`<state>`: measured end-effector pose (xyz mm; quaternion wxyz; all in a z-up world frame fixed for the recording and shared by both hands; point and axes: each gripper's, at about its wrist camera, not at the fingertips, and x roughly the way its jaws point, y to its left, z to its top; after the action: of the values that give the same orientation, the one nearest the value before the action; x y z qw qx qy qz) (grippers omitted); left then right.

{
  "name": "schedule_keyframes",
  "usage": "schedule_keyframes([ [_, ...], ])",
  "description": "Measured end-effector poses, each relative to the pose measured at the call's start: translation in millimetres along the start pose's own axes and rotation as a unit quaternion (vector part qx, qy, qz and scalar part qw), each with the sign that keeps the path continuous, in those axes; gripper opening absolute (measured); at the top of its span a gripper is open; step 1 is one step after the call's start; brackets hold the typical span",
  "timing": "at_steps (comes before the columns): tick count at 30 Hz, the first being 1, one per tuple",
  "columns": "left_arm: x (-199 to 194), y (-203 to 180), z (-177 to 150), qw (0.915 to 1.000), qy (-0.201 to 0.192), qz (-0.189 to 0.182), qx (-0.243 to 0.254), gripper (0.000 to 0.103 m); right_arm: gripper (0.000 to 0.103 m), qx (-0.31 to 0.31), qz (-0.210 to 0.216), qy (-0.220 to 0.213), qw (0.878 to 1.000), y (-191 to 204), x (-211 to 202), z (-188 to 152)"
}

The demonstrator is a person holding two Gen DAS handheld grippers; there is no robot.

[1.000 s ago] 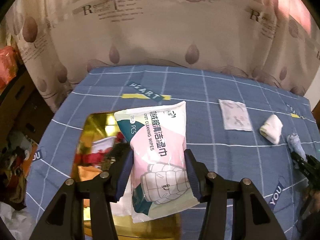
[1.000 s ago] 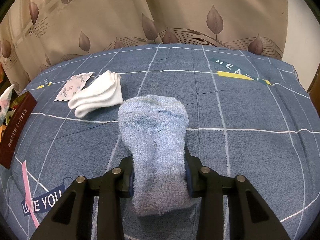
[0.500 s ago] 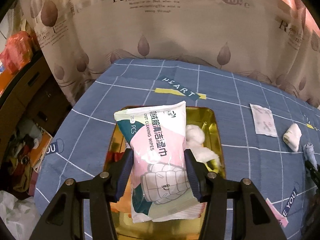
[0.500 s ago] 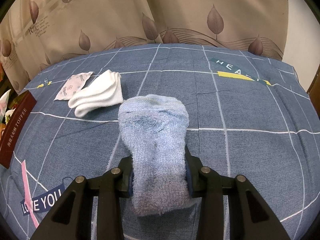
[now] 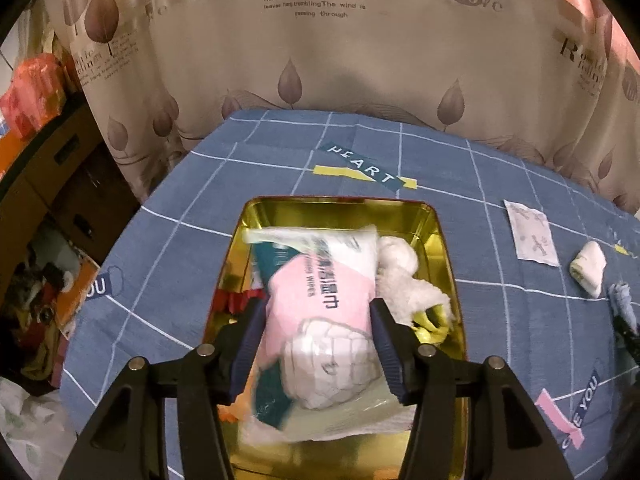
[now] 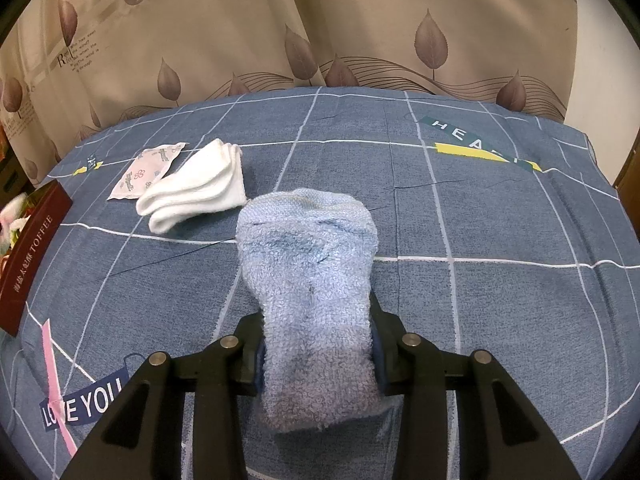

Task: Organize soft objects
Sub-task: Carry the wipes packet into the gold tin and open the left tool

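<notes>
A pink, white and teal pack of cleaning wipes (image 5: 320,292) lies tilted and blurred in the gold tin (image 5: 340,206), between the fingers of my left gripper (image 5: 316,308). Its jaws are opening and the blue pads stand just off the pack's sides. A white fluffy cloth (image 5: 400,276) and red and yellow items also lie in the tin. My right gripper (image 6: 316,320) is shut on a light blue terry towel (image 6: 308,248), rolled, held just above the blue checked tablecloth (image 6: 480,220). A folded white cloth (image 6: 196,192) and a flat printed sachet (image 6: 148,170) lie on the tablecloth to the left of the towel.
The tin's dark red side, lettered TOFFEE (image 6: 28,260), shows at the right wrist view's left edge. A leaf-print curtain (image 5: 320,60) hangs behind the table. Left of the table stand dark furniture (image 5: 68,184) and floor clutter (image 5: 44,304).
My left gripper moved over the gold tin and sank a little. The wipes pack slipped from the pads and tipped down into the tin as the jaws widened. The right gripper and towel kept still.
</notes>
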<state>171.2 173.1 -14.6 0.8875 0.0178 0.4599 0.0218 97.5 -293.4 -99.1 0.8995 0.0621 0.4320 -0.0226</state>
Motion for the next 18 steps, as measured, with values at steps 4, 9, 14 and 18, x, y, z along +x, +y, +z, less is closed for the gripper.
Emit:
schedule_keyframes([
  [4, -4, 0, 0, 1.0, 0.002, -0.004, -0.004, 0.057, 0.038, -0.002, -0.001, 0.0, 1.0, 0, 0, 0],
  [9, -19, 1, -2, 0.9998, -0.017, 0.0, 0.005, 0.058, 0.039, -0.007, -0.005, 0.001, 1.0, 2, 1, 0],
  [14, -31, 9, -13, 0.9996, -0.027, 0.003, -0.01, 0.058, 0.039, -0.011, -0.009, 0.002, 1.0, 3, 0, 0],
  [18, -32, 9, -27, 0.9998, -0.018, 0.003, -0.005, 0.058, 0.039, -0.013, -0.012, 0.002, 1.0, 4, 0, 0],
])
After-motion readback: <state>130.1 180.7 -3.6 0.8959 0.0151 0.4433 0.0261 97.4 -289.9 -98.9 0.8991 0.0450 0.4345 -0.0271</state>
